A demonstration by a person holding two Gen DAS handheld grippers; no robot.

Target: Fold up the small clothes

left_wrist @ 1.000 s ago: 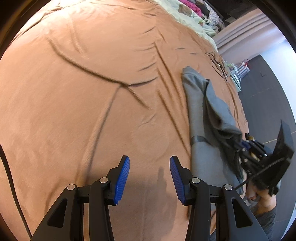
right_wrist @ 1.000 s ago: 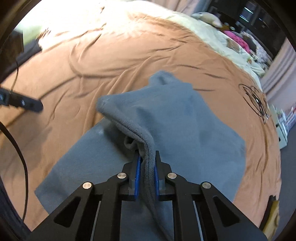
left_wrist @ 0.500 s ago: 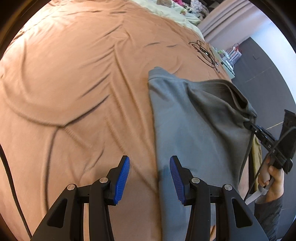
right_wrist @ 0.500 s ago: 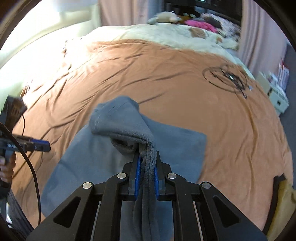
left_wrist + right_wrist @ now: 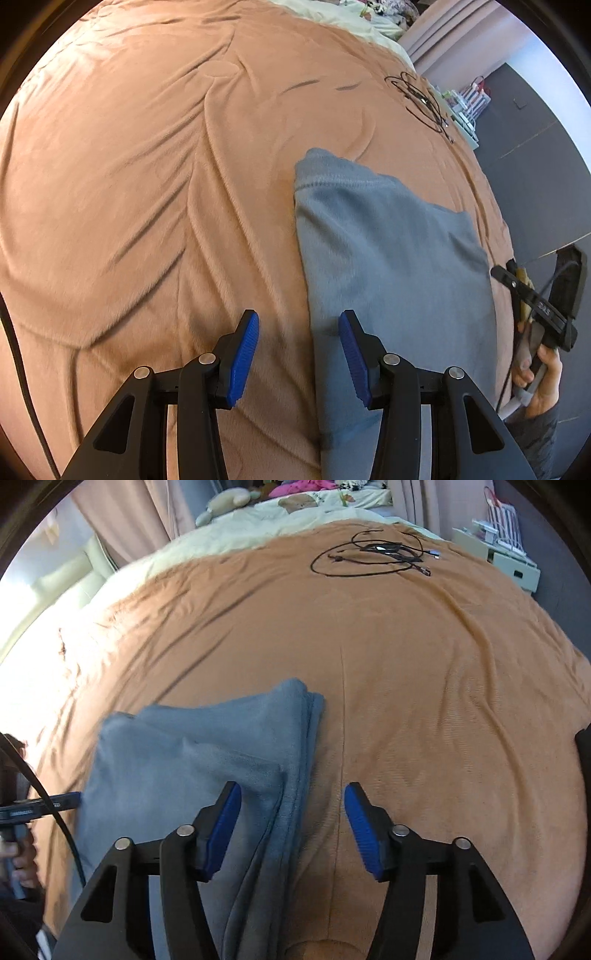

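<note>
One grey fleece garment (image 5: pixel 391 258) lies folded on your brown bedspread (image 5: pixel 147 184), and your two tools, left (image 5: pixel 298 354) and right (image 5: pixel 291 825), gape empty over its edges. Only your right view shows the stacked fold edge; one cable tangle (image 5: pixel 373 555) lies beyond.

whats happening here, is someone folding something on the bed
A person holding a two-finger tool in each hand is folding a grey fleece garment on a brown blanket spread over a bed. The garment lies flat and folded over, with layered edges stacked along its right side. The right tool hovers open over that folded edge, gripping nothing. The left tool is also open, straddling the garment's left edge. A loose black cable lies further up the blanket.
</note>
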